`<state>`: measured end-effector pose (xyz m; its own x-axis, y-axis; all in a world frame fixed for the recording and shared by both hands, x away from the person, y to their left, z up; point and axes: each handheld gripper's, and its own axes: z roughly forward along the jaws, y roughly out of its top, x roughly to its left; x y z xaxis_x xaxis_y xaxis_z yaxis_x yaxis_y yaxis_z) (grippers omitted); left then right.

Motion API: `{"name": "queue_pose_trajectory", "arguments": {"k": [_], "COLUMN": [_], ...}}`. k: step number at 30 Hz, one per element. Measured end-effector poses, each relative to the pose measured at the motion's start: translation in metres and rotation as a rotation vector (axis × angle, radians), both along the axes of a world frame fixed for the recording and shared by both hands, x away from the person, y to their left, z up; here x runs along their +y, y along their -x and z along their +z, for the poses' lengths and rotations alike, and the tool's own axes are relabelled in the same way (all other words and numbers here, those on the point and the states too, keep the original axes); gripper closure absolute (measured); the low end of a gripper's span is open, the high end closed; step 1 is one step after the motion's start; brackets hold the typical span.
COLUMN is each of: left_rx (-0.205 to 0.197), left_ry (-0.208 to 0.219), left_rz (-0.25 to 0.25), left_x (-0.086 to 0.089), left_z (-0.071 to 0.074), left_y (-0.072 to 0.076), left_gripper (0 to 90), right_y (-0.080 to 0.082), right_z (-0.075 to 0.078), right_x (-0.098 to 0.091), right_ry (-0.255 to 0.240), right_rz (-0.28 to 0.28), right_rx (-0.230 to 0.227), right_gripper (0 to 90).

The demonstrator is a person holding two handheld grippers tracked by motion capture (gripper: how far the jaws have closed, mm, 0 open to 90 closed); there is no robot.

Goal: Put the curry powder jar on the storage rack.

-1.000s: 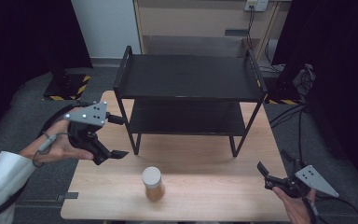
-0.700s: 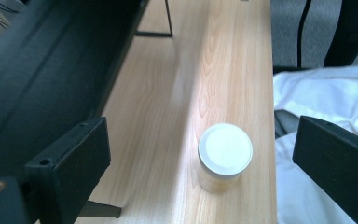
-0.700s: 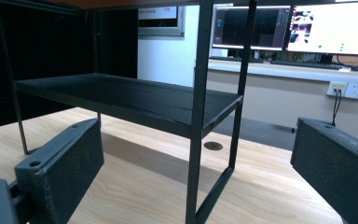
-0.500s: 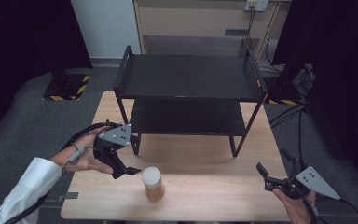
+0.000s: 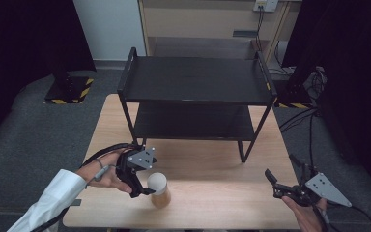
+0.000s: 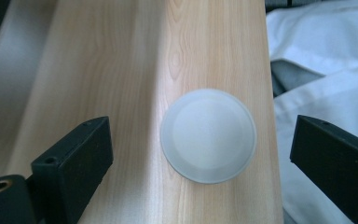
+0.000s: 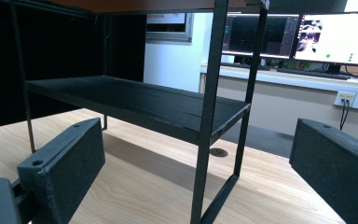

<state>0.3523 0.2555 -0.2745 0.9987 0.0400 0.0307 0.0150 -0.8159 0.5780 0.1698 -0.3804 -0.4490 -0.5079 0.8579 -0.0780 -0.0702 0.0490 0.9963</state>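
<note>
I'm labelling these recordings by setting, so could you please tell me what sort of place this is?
Most likely a lab or office set up for recording, not a home: monitors run on a desk behind, black curtains flank the wooden table, and a stand base taped in hazard stripes sits on the grey carpet.

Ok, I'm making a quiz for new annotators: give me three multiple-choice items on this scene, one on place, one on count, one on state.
1. Where does the jar stand?
A. on the rack's top shelf
B. on the table near its front edge
C. on the floor

2. How many shelves has the black rack?
A. two
B. three
C. four

3. How is the left hand-held gripper?
A. shut on the jar
B. open, jaws either side of the jar's lid
C. lying on the table

Answers: 1 B, the high view shows it on the wooden table. 2 A, a top and a lower shelf. 3 B, the left gripper view shows gaps beside the lid.
</note>
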Motion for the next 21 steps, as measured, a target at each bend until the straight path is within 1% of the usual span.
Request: {"name": "queue_pose_trajectory", "arguments": {"k": [1, 2, 3, 4, 7, 8, 9, 10, 12, 14, 15, 16, 21], "left_rx": [-0.007, -0.002, -0.002, -0.008, -0.009, -0.008, -0.008, -0.01, -0.016, -0.018, -0.018, -0.012, -0.012], "left_ry": [-0.01, -0.017, -0.017, -0.024, -0.049, -0.055, -0.055, -0.065, -0.065, -0.071, -0.071, -0.07, -0.076], "left_rz": [-0.004, -0.006, -0.006, -0.013, -0.035, -0.046, -0.046, -0.052, -0.058, -0.078, -0.078, -0.077, -0.075], "left_x": [-0.003, -0.006, -0.006, -0.009, -0.015, -0.017, -0.017, -0.02, -0.021, -0.022, -0.022, -0.023, -0.024], "left_z": [-0.002, -0.008, -0.008, -0.013, -0.019, -0.022, -0.022, -0.025, -0.027, -0.029, -0.029, -0.029, -0.028], "left_y": [0.0, -0.001, -0.001, -0.001, -0.001, -0.002, -0.002, -0.003, -0.003, -0.005, -0.005, -0.005, -0.005], "left_gripper": [5.6, 5.9, 6.6, 7.3, 9.9, 11.4, 13.2, 14.1, 19.7, 25.3, 31.2, 31.4, 31.8], "right_y": [0.0, 0.0, 0.0, 0.0, 0.0, 0.0, 0.0, 0.0, 0.0, 0.0, 0.0, 0.001, 0.0], "right_z": [0.0, 0.0, 0.0, 0.0, 0.0, 0.0, 0.0, 0.0, 0.0, 0.0, 0.0, 0.0, 0.0], "right_x": [0.0, 0.0, 0.0, 0.0, 0.0, 0.0, 0.0, 0.0, 0.0, 0.0, 0.0, 0.0, 0.001], "right_ry": [0.0, 0.0, 0.0, -0.001, -0.001, -0.001, -0.001, -0.001, -0.001, -0.001, -0.001, -0.001, 0.005], "right_rz": [0.0, 0.0, 0.0, -0.002, -0.001, -0.001, -0.001, 0.0, 0.001, 0.0, 0.0, 0.001, 0.008], "right_rx": [0.0, -0.002, -0.002, -0.001, 0.0, 0.0, 0.0, 0.0, 0.001, 0.0, 0.0, 0.0, 0.001], "right_gripper": [3.3, 3.3, 3.3, 3.4, 3.6, 3.6, 3.6, 3.6, 3.6, 3.7, 3.7, 3.6, 3.6]}}
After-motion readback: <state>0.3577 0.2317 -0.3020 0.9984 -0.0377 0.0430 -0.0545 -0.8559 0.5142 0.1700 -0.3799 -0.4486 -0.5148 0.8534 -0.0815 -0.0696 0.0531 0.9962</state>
